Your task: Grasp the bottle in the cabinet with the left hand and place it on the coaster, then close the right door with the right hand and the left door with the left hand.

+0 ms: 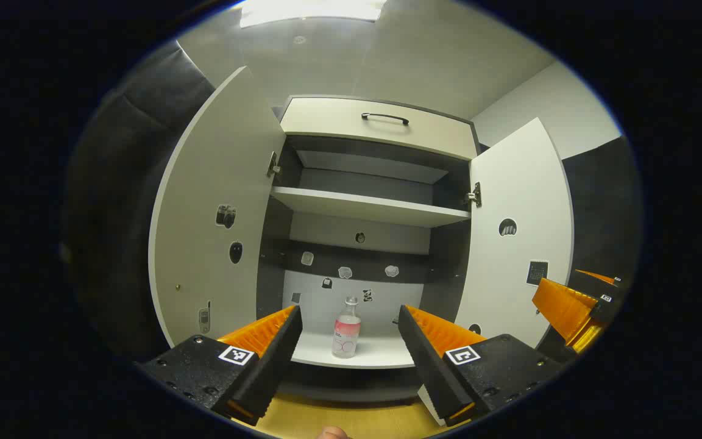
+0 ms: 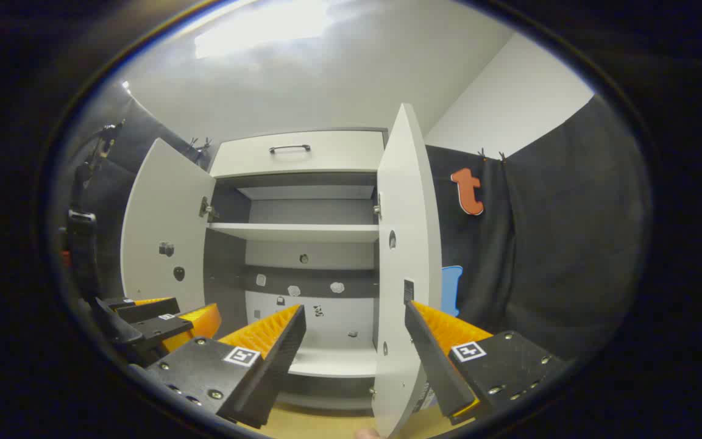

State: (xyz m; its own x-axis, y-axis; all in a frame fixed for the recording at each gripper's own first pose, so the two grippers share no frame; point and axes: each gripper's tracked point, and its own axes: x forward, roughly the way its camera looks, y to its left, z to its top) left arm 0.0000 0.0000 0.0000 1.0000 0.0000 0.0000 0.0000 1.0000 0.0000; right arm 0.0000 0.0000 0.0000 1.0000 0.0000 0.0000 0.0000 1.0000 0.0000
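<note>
In my left gripper view the left door stands swung open, and my left gripper hangs with jaws wide, framing the bottle upright near the front edge of the cabinet's bottom shelf. My right gripper (jaws also wide) sits by the open right door.

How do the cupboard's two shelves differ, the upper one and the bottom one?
The bottom shelf carries a bottle; the upper shelf looks bare. The wall behind the bottom shelf bears several small stickers; the recess behind the upper shelf looks plain. Both are pale boards between the two open doors.
</note>
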